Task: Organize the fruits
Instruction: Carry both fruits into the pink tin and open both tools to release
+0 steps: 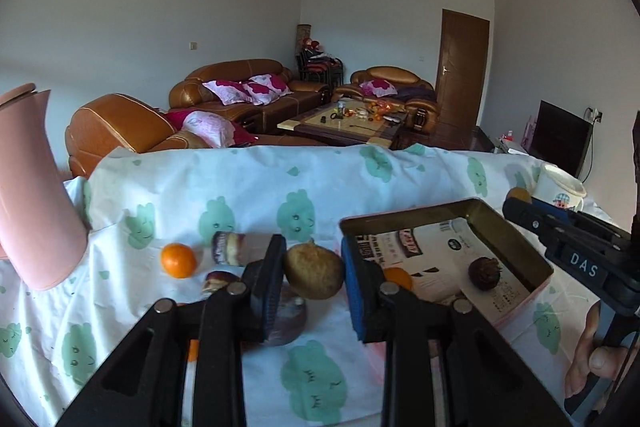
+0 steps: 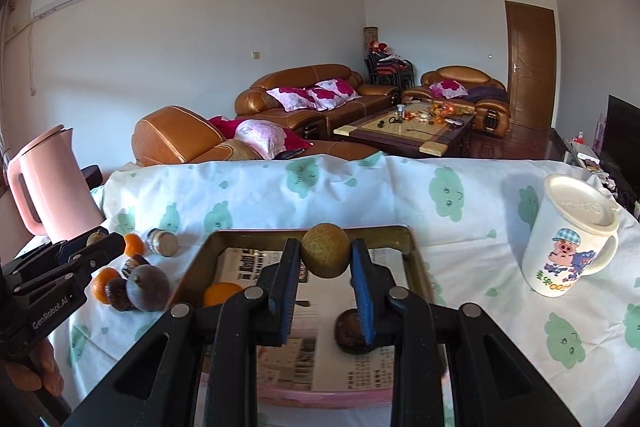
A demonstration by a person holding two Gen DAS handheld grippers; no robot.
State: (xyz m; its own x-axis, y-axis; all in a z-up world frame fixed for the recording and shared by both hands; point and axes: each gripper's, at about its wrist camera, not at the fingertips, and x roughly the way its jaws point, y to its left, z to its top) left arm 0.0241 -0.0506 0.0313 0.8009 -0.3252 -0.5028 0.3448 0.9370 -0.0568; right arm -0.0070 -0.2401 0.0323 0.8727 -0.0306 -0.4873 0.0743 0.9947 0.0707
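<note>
My left gripper is shut on a brownish yellow fruit, held above the cloth just left of the metal tray. My right gripper is shut on a round yellow-green fruit, held over the tray. The tray is lined with newspaper and holds an orange and a dark brown fruit. On the cloth left of the tray lie oranges, dark purple fruits and a small jar on its side.
A pink kettle stands at the table's left edge. A white lidded cartoon mug stands right of the tray. The table is covered by a white cloth with green clouds. Sofas and a coffee table are beyond.
</note>
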